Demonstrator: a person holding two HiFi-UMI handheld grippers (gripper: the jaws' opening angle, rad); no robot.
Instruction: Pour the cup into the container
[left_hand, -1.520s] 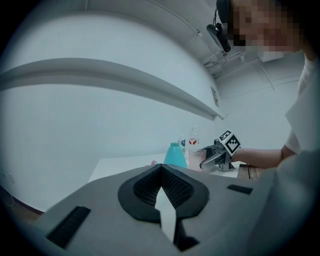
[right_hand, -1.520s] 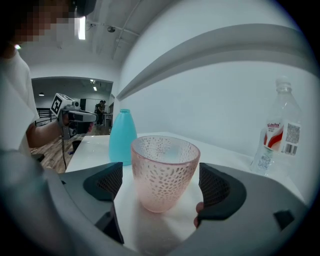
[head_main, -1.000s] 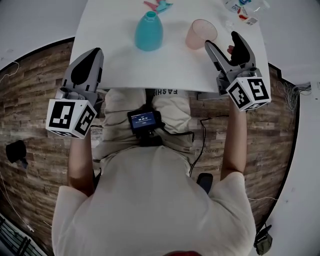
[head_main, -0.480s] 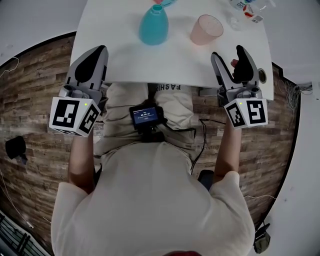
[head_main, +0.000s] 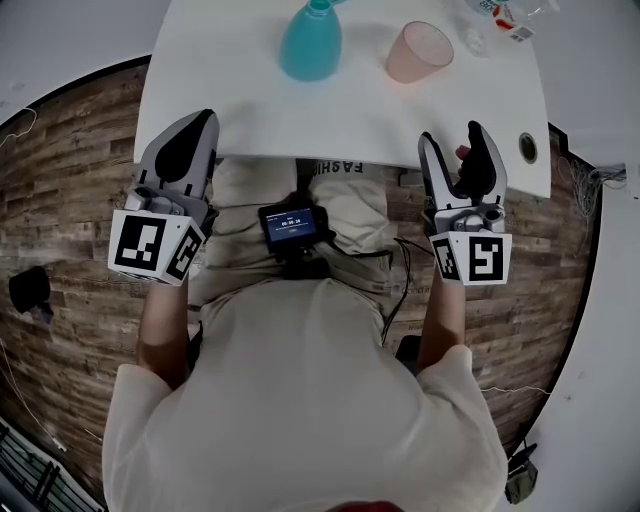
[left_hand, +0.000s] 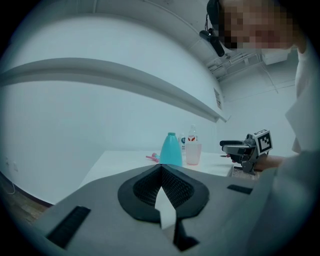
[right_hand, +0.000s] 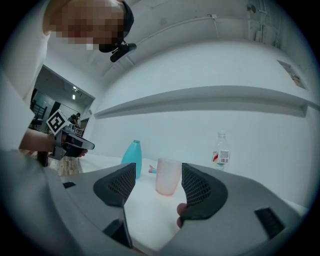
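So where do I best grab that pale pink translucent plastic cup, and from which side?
Take the pale pink translucent plastic cup by its side wall at mid-height, coming level from the near edge of the white table. It stands upright, widening toward its rim; the teal plastic bottle stands to its left, so the near side looks freest.

A white worktop stands over a brown wood-plank floor. At its far right corner stands a clear plastic bottle with a red-and-white label. A round hole is cut near the worktop's right edge. A small pink item, too small to identify, lies toward the back. Just below the near edge, a small black device with a lit screen rests on a person's lap. A dark object sits on the floor, far left.
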